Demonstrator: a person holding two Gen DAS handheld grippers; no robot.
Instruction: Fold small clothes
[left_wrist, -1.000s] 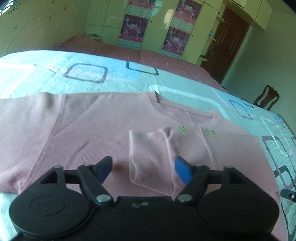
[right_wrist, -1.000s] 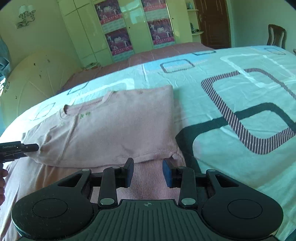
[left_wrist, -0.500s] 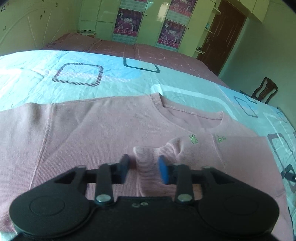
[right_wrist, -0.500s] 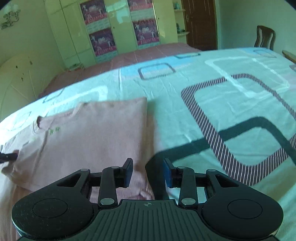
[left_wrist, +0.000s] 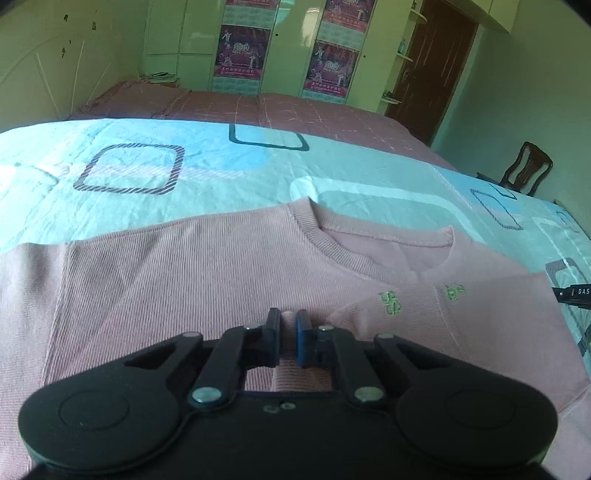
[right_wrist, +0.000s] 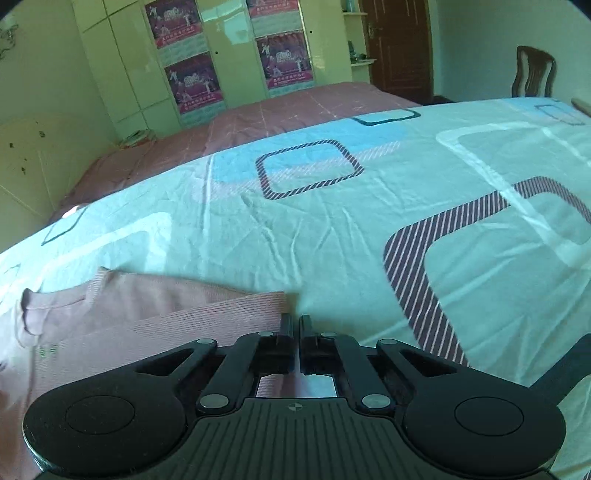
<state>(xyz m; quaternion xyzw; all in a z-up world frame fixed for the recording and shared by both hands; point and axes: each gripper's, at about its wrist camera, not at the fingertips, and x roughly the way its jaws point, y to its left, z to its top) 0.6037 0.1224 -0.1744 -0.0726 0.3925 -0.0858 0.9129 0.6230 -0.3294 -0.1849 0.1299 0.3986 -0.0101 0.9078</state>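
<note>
Pinching pink sweater (left_wrist: 184, 280), both grippers

Hidden from you: the pink sweater (left_wrist: 184, 280) runs off the left and lower frame edges, its hem behind your left tool (left_wrist: 288, 325). Poster (left_wrist: 240, 55) lettering: too small to read. Chair (left_wrist: 526, 170): partly cut off.

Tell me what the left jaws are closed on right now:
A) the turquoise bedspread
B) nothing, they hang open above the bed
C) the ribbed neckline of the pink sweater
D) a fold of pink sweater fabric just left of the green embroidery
D. In the left wrist view, the left gripper pinches a ridge of the pink sweater beside the green embroidery; the neckline lies farther away, untouched.
</note>
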